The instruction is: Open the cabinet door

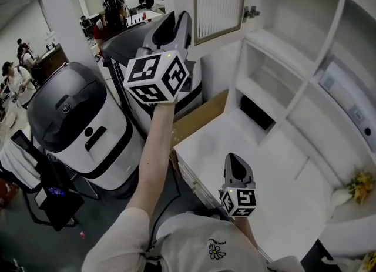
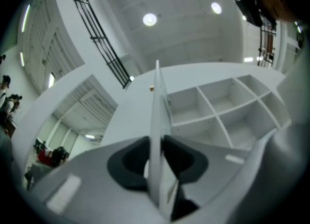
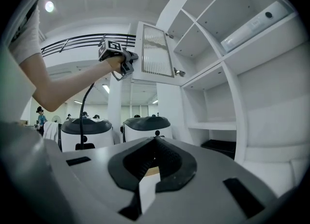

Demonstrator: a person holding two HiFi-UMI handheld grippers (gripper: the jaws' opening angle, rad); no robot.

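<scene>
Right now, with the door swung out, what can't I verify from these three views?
- Head view: jaws of the left gripper, hidden behind its own body.
- Left gripper view: cabinet door face, seen only edge-on.
- Head and right gripper views: dark object, too shadowed to identify.
- Head view: flowers, cut off by the right edge.

No text or label can be read anywhere.

White shelf (image 1: 306, 91), black tray (image 1: 257, 113) inside
</scene>
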